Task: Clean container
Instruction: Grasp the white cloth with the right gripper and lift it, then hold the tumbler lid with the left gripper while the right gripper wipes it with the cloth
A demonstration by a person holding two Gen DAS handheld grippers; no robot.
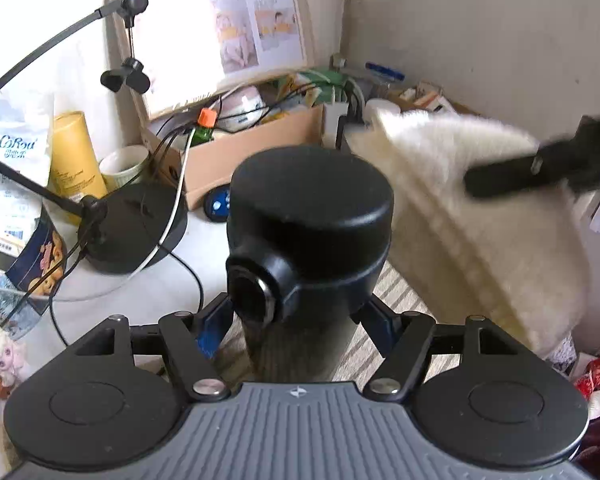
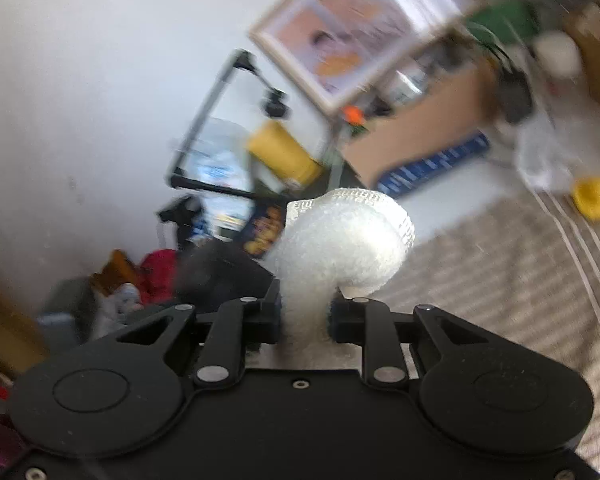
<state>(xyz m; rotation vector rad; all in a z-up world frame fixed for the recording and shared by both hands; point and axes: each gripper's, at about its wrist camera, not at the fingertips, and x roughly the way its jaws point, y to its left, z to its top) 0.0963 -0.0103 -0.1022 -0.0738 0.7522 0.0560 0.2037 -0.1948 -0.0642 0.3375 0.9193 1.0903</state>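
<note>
A black lidded container (image 1: 308, 232) with a round side button stands upright between the fingers of my left gripper (image 1: 296, 316), which is shut on its body just above the striped mat. My right gripper (image 2: 304, 316) is shut on a fluffy white cloth (image 2: 340, 248). In the left wrist view the cloth (image 1: 468, 216) hangs to the right of the container, close to its lid, with a right gripper finger (image 1: 512, 172) across it. In the right wrist view the container (image 2: 216, 272) is a dark blur at the left, partly hidden behind the gripper.
A black lamp base (image 1: 136, 224) with cables stands left of the container. A cardboard box (image 1: 260, 144) of clutter, a yellow tube (image 1: 76, 160) and a framed picture (image 1: 220, 36) are behind. A striped mat (image 2: 500, 264) covers the table; a yellow object (image 2: 592, 198) lies at its far edge.
</note>
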